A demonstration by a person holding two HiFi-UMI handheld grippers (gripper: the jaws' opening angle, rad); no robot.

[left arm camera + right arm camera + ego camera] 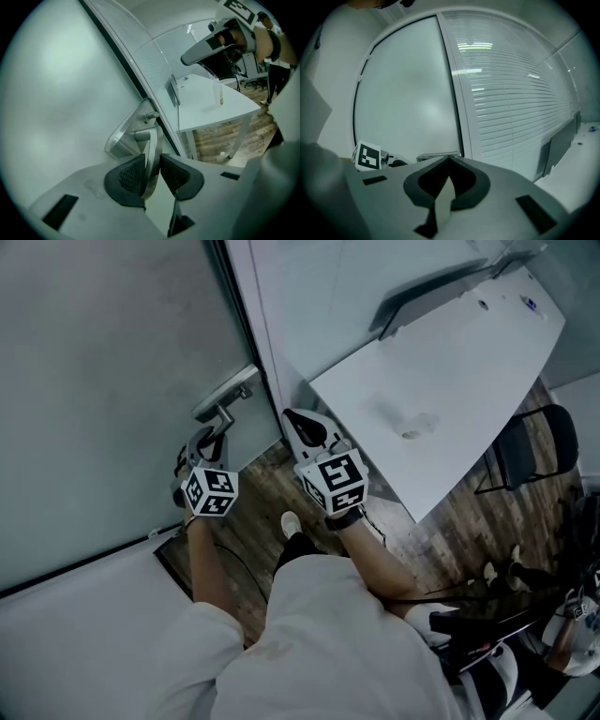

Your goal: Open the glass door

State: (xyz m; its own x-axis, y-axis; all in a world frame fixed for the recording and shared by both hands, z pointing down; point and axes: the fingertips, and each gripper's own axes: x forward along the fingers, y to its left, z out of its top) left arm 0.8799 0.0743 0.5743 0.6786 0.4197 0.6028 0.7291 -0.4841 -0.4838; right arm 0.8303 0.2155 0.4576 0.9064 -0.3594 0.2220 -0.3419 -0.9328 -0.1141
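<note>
- Your left gripper (152, 165) is clamped on the door handle (153, 140). The metal lever runs upright between the two dark pads (127, 176), and both press on its sides.
- The handle's mounting plate is just ahead of those jaws. It is fixed to the glass door (103, 381), which fills the space ahead of and to the left of that gripper.
- The door's dark edge and the pale frame (258, 324) stand just to the right of the gripped handle.
- Your right gripper (298, 420) has its jaws closed together with nothing between them.
- It hangs to the right of your left gripper, apart from the handle, pointing towards the frame and the slatted blinds (515, 108).
- A white table (441, 399) is off to the right of your right gripper, with a black chair (534, 451) beyond it.
</note>
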